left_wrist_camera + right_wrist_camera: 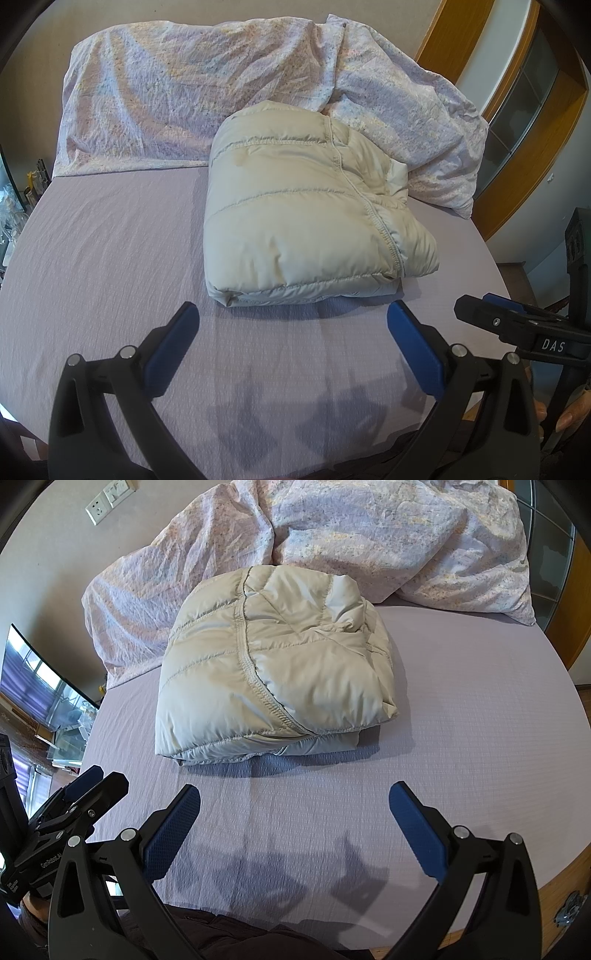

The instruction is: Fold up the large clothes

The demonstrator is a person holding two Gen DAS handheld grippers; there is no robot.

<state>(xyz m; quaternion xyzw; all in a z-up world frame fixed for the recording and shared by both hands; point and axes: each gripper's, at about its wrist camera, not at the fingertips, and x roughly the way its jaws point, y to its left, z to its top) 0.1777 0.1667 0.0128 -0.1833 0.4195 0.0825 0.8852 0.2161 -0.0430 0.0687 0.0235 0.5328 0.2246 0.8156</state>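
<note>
Here, a cream puffer jacket (306, 206) is seen folded into a thick bundle on the lilac bed sheet (110, 258), lying ahead of both grippers and apart from them. Ahead of the left gripper (293, 314) it is placed slightly to the right; ahead of the right gripper (295, 794) it is placed slightly to the left. Both pairs of blue-padded fingers are spread wide, and nothing is held between them. Beyond the jacket, a crumpled floral duvet (369, 528) is heaped against the wall.
</note>
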